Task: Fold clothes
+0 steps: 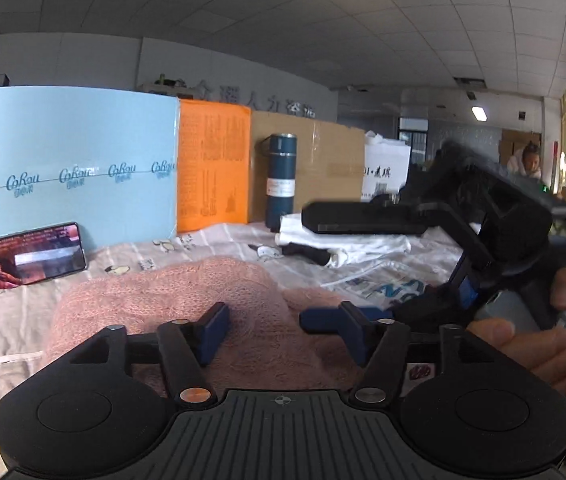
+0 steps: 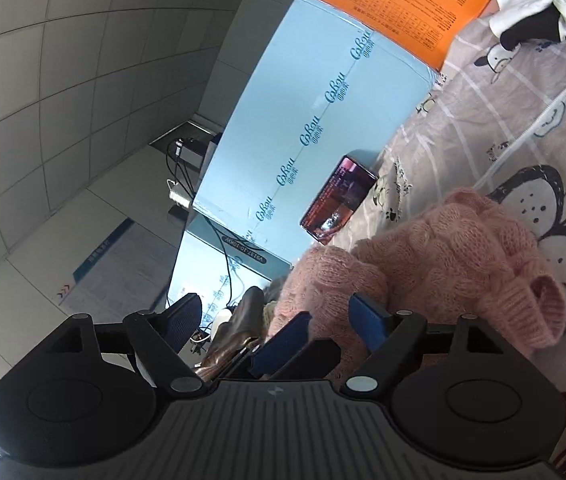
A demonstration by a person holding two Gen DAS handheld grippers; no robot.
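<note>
My pink sweater (image 1: 171, 300) is lying bunched on the printed sheet (image 1: 11, 316), a soft, fuzzy cable knit with a ribbed cuff (image 2: 539, 316) curling open toward the sheet's bunny print. My left tongs (image 1: 261, 322) are hovering released over it. My right tongs (image 2: 329, 320) are gaping around a fold.

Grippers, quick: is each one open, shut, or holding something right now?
Left gripper: open, over the pink sweater, gripping nothing.
Right gripper: open, at the sweater, gripping nothing.

Right claw (image 1: 367, 220) motion-blurred; pink sweater (image 2: 443, 248) partly hidden (behind claw body).
</note>
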